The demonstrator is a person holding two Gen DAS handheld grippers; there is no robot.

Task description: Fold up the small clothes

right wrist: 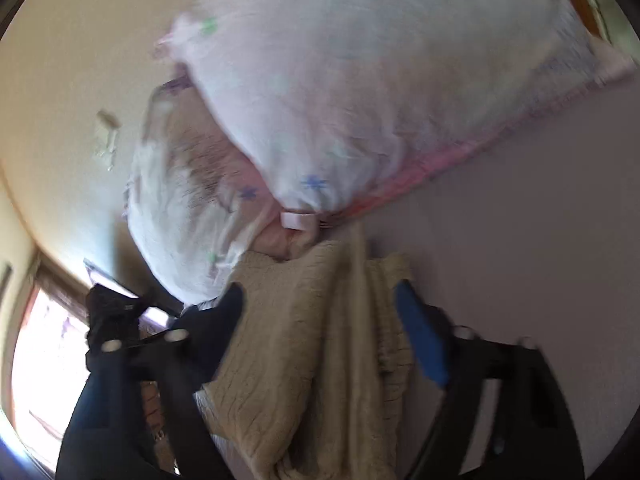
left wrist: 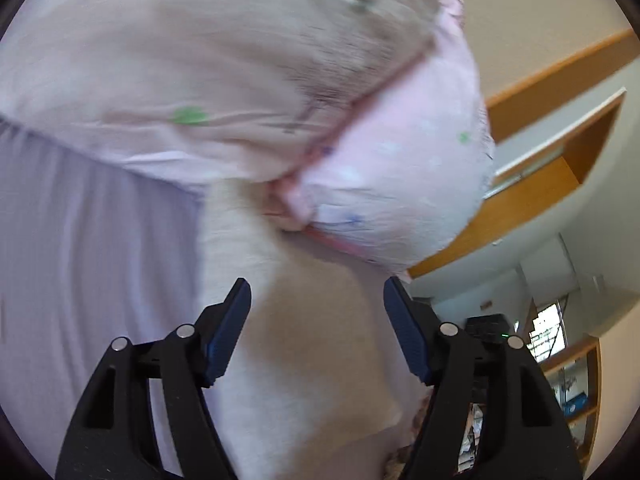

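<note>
Left wrist view: the left gripper (left wrist: 317,292) sits wide apart, nothing in it; a pink printed garment (left wrist: 248,80) fills the blurry frame above; right wrist view: the right gripper (right wrist: 320,298) gapes wide too, over a cream knit garment (right wrist: 296,360) on the lilac sheet (right wrist: 520,220).

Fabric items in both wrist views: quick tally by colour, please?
Pale pink printed garment, pink trim, blue and green marks: 1
Cream textured knit: 1
Lavender bed sheet underneath: 1
Total: 3
Both views are motion-blurred, so smaller pieces could be missed. Left gripper and right gripper are open, holding nothing.
</note>
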